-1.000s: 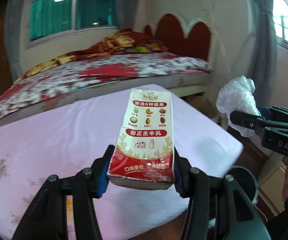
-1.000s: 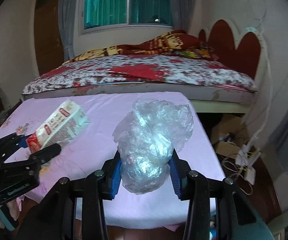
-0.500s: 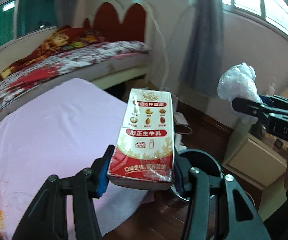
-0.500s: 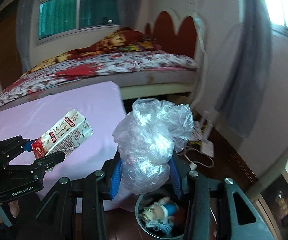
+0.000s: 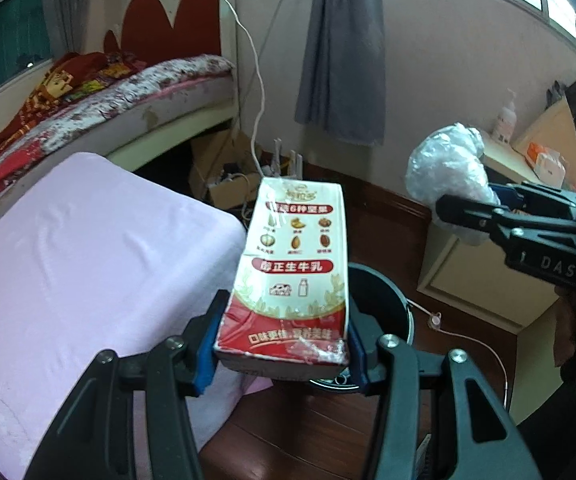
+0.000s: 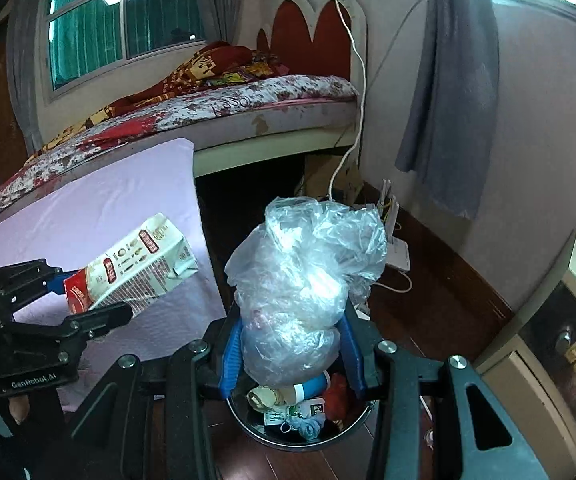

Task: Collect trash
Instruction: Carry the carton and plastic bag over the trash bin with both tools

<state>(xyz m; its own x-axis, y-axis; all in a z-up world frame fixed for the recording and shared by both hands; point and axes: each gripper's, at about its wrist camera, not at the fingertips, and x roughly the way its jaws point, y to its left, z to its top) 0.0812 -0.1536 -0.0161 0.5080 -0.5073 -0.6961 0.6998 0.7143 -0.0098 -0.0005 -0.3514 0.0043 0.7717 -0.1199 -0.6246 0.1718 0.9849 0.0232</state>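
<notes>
My left gripper (image 5: 282, 354) is shut on a red and cream milk carton (image 5: 294, 268), held by its bottom end just past the corner of the pink-covered table (image 5: 88, 248). A dark round trash bin (image 5: 384, 304) stands on the floor behind and below the carton. My right gripper (image 6: 290, 354) is shut on a crumpled clear plastic bag (image 6: 304, 280), held right above the bin (image 6: 300, 432), which holds several pieces of trash. From the right wrist view the left gripper (image 6: 100, 300) and its carton (image 6: 132, 264) are at the left; from the left wrist view the bag (image 5: 448, 168) is at the right.
A bed (image 6: 208, 112) with a floral cover and red headboard stands behind the table. A white cable (image 5: 256, 80), a cardboard box (image 5: 224, 176) and a router (image 6: 392, 240) sit by the wall. A cream cabinet (image 5: 480, 264) stands right of the bin. The floor is dark wood.
Both grippers swung right and down, off the table toward the floor bin. The bin has come into view under the plastic bag. Both grips are unchanged.
</notes>
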